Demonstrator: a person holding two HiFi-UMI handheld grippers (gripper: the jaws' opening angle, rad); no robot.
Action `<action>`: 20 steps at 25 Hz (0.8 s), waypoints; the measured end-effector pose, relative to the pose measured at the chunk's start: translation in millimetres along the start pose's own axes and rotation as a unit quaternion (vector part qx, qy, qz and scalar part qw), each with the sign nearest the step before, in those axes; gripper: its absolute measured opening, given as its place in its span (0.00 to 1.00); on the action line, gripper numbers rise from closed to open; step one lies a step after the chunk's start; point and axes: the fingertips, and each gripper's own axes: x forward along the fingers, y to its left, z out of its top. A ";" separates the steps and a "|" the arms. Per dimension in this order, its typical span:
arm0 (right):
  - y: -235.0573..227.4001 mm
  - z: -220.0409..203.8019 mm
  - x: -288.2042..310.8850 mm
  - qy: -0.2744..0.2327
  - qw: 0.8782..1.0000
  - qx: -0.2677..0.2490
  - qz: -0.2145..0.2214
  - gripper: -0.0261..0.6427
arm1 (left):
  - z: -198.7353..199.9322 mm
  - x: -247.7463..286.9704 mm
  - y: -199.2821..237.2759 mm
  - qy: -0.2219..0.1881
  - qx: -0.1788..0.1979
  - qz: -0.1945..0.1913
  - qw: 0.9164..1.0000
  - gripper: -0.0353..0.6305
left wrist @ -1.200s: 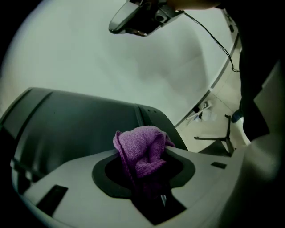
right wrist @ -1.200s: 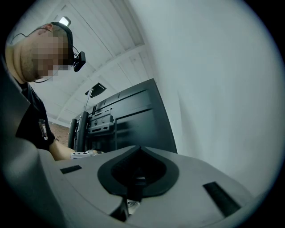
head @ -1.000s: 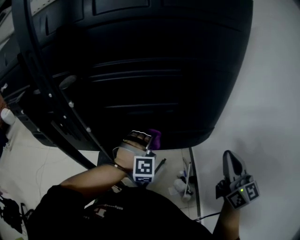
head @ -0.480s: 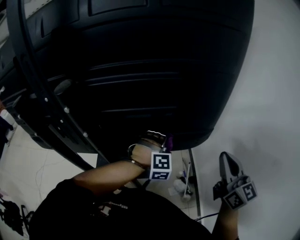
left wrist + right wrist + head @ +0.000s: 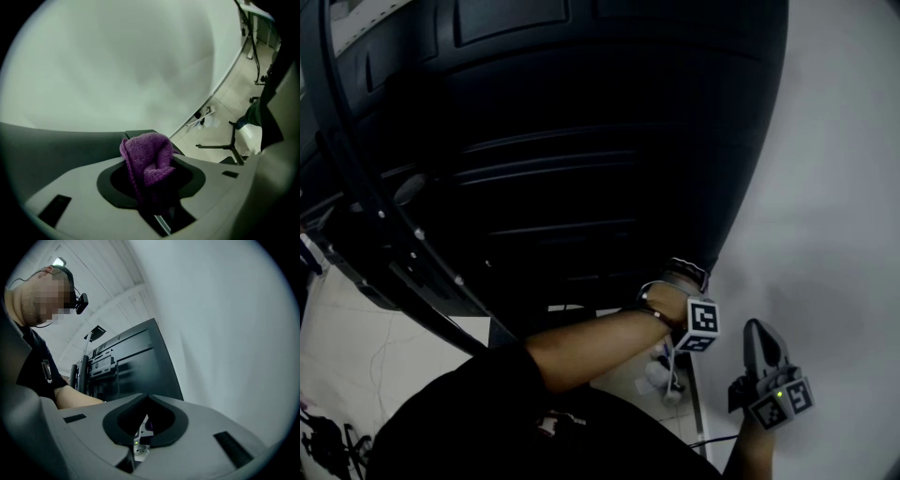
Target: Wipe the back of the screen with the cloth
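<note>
The black back of the screen [image 5: 581, 141] fills most of the head view. My left gripper [image 5: 686, 272] is at the screen's lower right corner, close to the white wall. Its jaws are shut on a bunched purple cloth [image 5: 147, 157]. In the head view the cloth is hidden behind the hand and the marker cube [image 5: 701, 324]. My right gripper [image 5: 757, 330] hangs low by the wall, right of the screen and apart from it. It is shut with nothing in it, its tips meeting [image 5: 148, 398]. The screen's back [image 5: 136, 366] also shows in the right gripper view.
A black stand pole [image 5: 389, 230] with cables runs down the screen's left side. White bottles [image 5: 661, 370] and a thin rail lie on the pale floor below the screen. The white wall [image 5: 834, 187] is at the right. Black stand legs [image 5: 220, 146] rest on the floor.
My left gripper has moved right along the screen's lower edge to its right corner, and the purple cloth has gone out of the head view. The right gripper has barely moved.
</note>
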 end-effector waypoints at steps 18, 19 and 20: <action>-31.5 -0.6 -14.5 0.026 0.999 -0.023 -0.022 0.05 | 3.5 -82.0 -26.2 -0.154 -0.106 0.014 0.982 0.29; -29.9 -2.0 -9.7 0.030 0.999 -0.027 -0.014 0.05 | -6.1 -91.3 -30.1 -0.158 -0.120 0.015 0.980 0.29; -26.8 -3.8 -4.0 0.036 0.999 -0.029 -0.005 0.05 | -16.2 -100.4 -33.6 -0.163 -0.134 0.017 0.977 0.29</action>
